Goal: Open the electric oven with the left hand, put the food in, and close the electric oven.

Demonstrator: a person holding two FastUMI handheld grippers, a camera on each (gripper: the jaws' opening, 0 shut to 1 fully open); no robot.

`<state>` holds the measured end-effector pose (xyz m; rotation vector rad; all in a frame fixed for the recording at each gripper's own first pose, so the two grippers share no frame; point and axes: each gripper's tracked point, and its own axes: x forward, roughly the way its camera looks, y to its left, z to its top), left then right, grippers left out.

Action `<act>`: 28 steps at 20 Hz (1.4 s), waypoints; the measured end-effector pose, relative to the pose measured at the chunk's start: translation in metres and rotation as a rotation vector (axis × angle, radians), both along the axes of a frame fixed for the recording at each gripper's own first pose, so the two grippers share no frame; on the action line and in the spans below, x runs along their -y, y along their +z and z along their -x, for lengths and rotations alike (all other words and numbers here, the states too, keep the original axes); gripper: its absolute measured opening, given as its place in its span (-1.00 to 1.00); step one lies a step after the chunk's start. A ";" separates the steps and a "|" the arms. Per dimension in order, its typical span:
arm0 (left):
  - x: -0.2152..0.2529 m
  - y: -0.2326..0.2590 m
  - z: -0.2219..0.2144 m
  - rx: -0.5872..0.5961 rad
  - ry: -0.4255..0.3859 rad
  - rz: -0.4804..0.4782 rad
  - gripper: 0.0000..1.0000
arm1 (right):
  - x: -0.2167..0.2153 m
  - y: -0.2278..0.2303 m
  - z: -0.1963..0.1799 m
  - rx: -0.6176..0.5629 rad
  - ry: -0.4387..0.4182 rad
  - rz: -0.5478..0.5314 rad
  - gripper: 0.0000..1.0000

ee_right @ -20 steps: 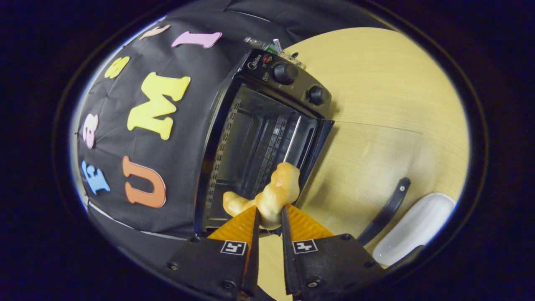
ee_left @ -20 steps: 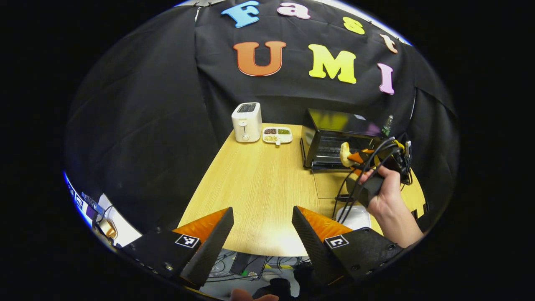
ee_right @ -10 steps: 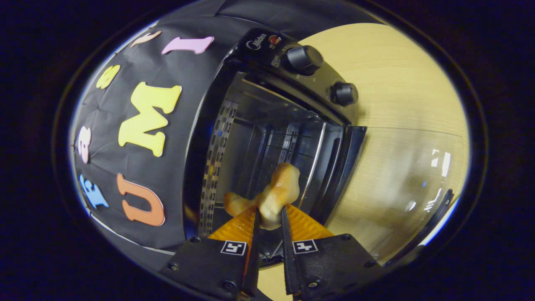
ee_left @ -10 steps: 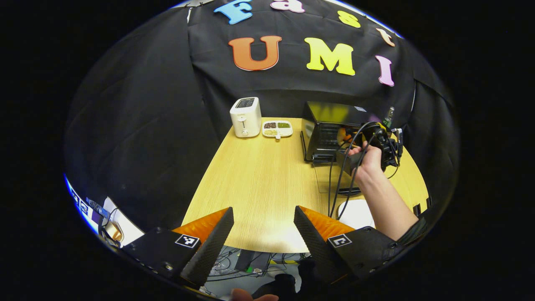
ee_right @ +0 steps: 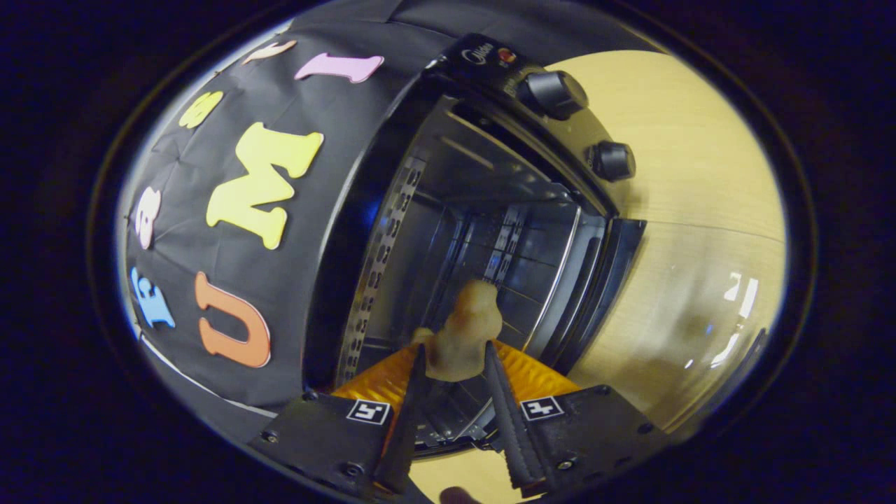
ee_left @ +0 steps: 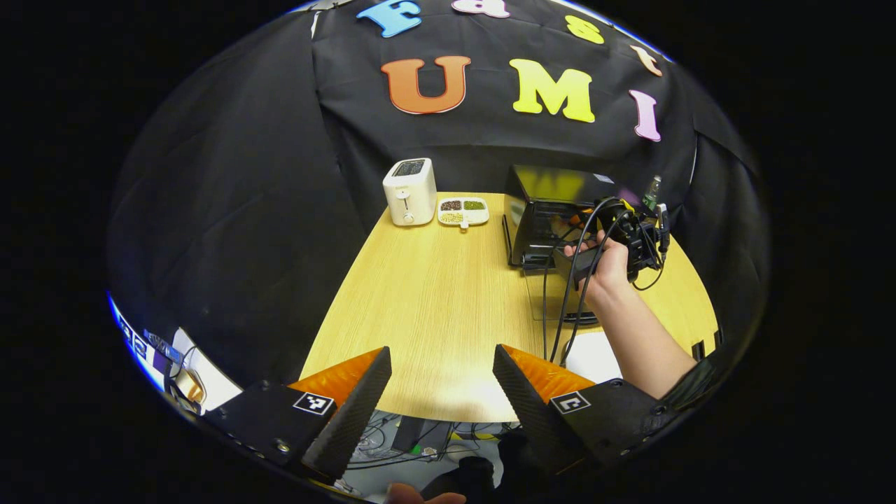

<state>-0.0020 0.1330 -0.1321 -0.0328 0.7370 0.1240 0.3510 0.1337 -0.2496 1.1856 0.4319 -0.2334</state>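
Note:
The black electric oven (ee_right: 476, 175) stands open, its glass door (ee_right: 700, 294) folded down flat on the table. A pale, lumpy piece of food (ee_right: 462, 332) sits inside the oven mouth over the wire rack. My right gripper (ee_right: 453, 346) reaches into the oven, fingers spread on either side of the food and open. In the left gripper view the oven (ee_left: 553, 210) is at the far right, with a hand (ee_left: 609, 269) holding the right gripper (ee_left: 633, 234) at its opening. My left gripper (ee_left: 441, 350) hangs open over the table's near edge, holding nothing.
A white toaster (ee_left: 409, 190) and a small divided dish (ee_left: 463, 210) stand at the back of the wooden table (ee_left: 434, 301). A white plate (ee_left: 591, 357) lies near the front right. A bottle (ee_left: 651, 190) stands behind the oven. Two knobs (ee_right: 553, 94) sit on the oven's panel.
The right gripper has pushed deeper into the oven with the food, and its fingers have spread apart from it. The left gripper has barely moved.

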 end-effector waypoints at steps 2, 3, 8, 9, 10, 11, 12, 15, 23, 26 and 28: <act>0.003 0.002 -0.001 0.013 -0.002 0.007 0.93 | 0.001 0.003 0.005 0.010 0.023 0.072 0.11; 0.004 0.004 0.000 0.020 -0.004 0.010 0.93 | 0.001 0.003 0.009 0.012 0.041 0.113 0.19; 0.013 0.008 0.001 0.050 -0.006 0.047 0.93 | 0.008 0.003 0.039 0.000 0.100 0.255 0.56; 0.015 0.010 0.001 0.059 -0.010 0.055 0.94 | 0.010 0.003 0.049 -0.005 0.107 0.258 0.57; 0.018 0.011 0.001 0.068 -0.015 0.062 0.93 | 0.011 0.003 0.061 -0.014 0.112 0.255 0.58; 0.020 0.012 0.001 0.078 -0.020 0.068 0.93 | 0.011 0.003 0.073 -0.020 0.124 0.257 0.58; 0.022 0.013 0.000 0.091 -0.026 0.075 0.94 | 0.011 0.005 0.086 -0.023 0.141 0.270 0.51; 0.030 0.022 -0.003 0.145 -0.047 0.109 0.92 | 0.011 0.013 0.131 -0.026 0.224 0.340 0.66; 0.065 0.013 -0.015 0.193 -0.073 0.180 0.87 | 0.076 0.061 0.254 -0.004 0.324 0.644 0.69; 0.095 0.003 -0.023 0.185 -0.096 0.210 0.87 | 0.102 0.074 0.293 -0.024 0.330 0.688 0.81; 0.119 -0.004 -0.027 0.166 -0.125 0.236 0.87 | 0.112 0.080 0.317 -0.041 0.339 0.713 0.83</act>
